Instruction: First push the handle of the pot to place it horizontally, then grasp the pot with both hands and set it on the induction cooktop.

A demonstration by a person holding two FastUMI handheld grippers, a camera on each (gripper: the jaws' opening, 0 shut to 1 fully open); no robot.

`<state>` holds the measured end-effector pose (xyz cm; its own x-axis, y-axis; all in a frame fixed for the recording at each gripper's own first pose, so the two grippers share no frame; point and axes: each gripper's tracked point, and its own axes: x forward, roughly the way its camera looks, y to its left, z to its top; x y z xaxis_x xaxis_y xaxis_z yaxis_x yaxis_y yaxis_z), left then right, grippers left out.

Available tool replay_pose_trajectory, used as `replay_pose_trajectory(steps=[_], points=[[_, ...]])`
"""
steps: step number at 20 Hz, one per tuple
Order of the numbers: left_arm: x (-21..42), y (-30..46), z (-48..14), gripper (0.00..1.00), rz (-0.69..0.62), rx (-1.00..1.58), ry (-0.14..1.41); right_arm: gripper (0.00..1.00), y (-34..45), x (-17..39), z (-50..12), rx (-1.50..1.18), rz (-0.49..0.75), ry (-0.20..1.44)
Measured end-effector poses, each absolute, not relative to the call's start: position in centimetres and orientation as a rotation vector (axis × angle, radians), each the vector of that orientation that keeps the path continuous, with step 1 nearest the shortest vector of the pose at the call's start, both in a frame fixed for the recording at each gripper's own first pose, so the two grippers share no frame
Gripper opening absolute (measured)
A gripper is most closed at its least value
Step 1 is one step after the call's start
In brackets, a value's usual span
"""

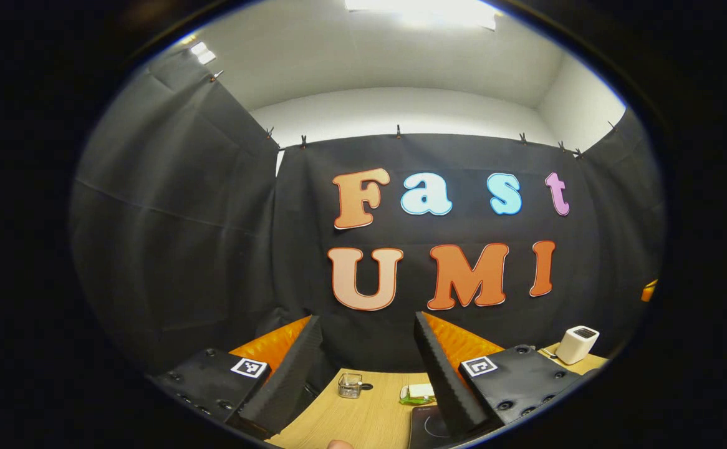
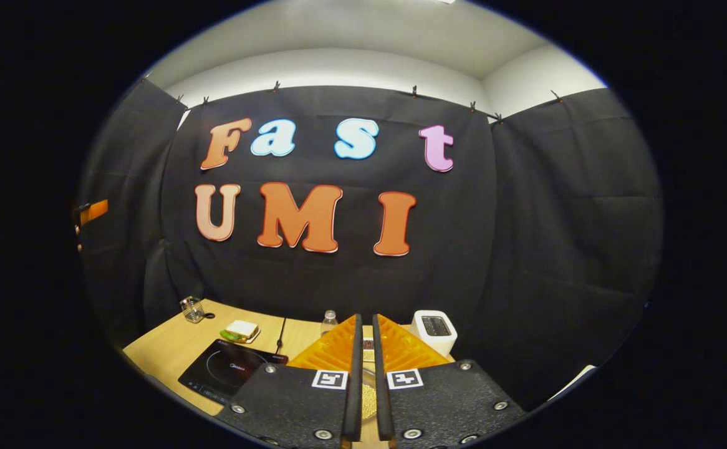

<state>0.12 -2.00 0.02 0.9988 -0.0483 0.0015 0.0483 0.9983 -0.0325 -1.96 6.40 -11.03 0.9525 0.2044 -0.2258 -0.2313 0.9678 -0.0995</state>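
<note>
Gaping left gripper (image 1: 363, 349) jaws, right gripper (image 2: 366, 349) jaws nearly closed, both empty.

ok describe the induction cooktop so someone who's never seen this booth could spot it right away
Start at the light wooden table along the black cloth wall. The induction cooktop lies flat on it near the front edge, in front of a small plate with a sandwich. It is the only flat, glossy black slab there, with a ring marked on top; the white toaster and clear bottle stand upright.
</note>
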Motion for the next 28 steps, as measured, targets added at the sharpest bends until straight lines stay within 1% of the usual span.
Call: replay_pose_trajectory(steps=[1, 2, 3, 5, 12, 20, 28], points=[[0.1, -2.0, 0.0, 0.98, -0.05, -0.034, 0.001, 0.06, 6.7, -2.3, -11.9, -0.125, 0.237, 0.236], [0.0, -2.0, -0.2, 0.98, -0.05, -0.036, 0.005, 0.09, 7.0, -2.6, -12.8, -0.126, 0.247, 0.252], [-0.1, -1.9, -0.3, 0.97, -0.051, -0.036, 0.007, 0.03, 7.3, -2.9, -13.6, -0.127, 0.251, 0.265], [-0.1, -1.9, -0.5, 0.97, -0.05, -0.035, 0.01, 0.01, 7.6, -3.1, -15.5, -0.129, 0.254, 0.295], [-0.4, -1.4, -1.1, 0.97, -0.043, -0.034, 0.006, 0.01, 9.2, -5.2, -23.6, -0.119, 0.287, 0.451], [-0.5, -1.5, -2.5, 0.97, -0.05, -0.032, 0.025, 0.0, 10.8, -7.6, -31.6, -0.118, 0.321, 0.6], [-0.3, -1.5, -3.7, 0.97, -0.05, -0.02, 0.061, 0.0, 11.4, -9.3, -38.1, -0.089, 0.336, 0.728]])
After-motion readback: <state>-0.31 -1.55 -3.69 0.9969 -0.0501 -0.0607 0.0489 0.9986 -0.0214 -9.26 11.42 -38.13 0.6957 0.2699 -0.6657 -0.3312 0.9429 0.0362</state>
